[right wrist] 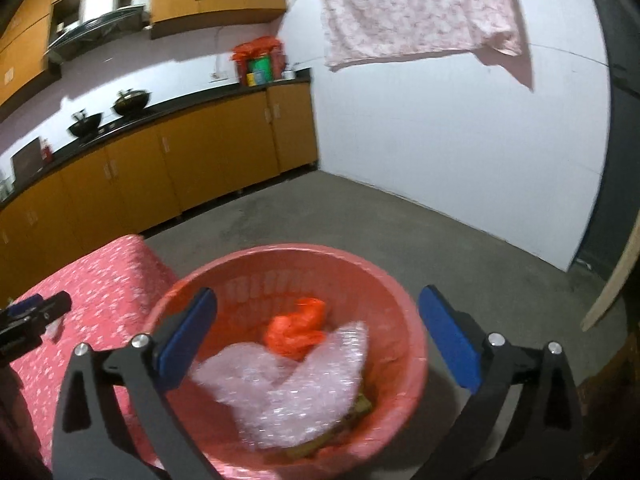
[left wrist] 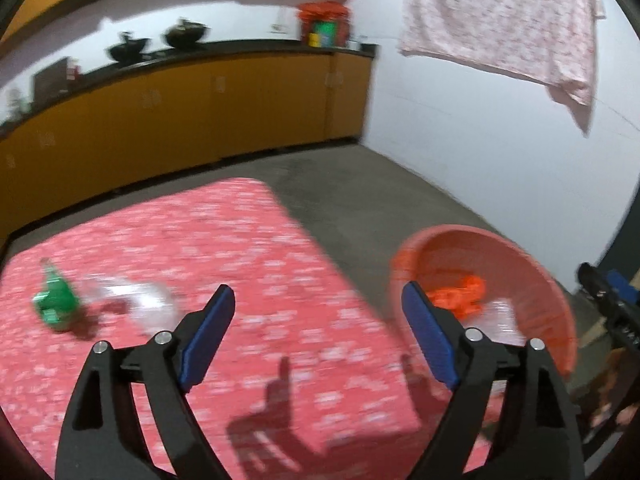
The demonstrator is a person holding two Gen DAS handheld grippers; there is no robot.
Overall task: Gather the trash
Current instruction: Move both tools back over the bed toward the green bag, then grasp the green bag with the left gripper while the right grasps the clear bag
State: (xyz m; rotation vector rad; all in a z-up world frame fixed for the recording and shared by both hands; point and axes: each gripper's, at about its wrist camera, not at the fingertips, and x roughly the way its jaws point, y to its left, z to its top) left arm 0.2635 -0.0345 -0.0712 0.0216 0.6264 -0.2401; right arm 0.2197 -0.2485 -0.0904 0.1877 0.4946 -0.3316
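A pink plastic basket [right wrist: 396,300] stands beside a table with a red patterned cloth [left wrist: 248,248]. Inside lie a sheet of bubble wrap [right wrist: 292,384] and a crumpled orange bag [right wrist: 298,326]. My right gripper [right wrist: 318,344] is open and empty just above the basket. My left gripper [left wrist: 318,332] is open and empty above the table's right part; the basket [left wrist: 520,256] shows to its right. A green plastic bottle [left wrist: 56,300] and a clear crumpled plastic piece [left wrist: 140,300] lie on the cloth at the far left.
Orange kitchen cabinets [right wrist: 192,152] with a dark counter run along the back wall, with woks [right wrist: 130,100] on top. A pink cloth [right wrist: 416,8] hangs on a line by the white wall. Grey concrete floor [right wrist: 360,216] surrounds the basket.
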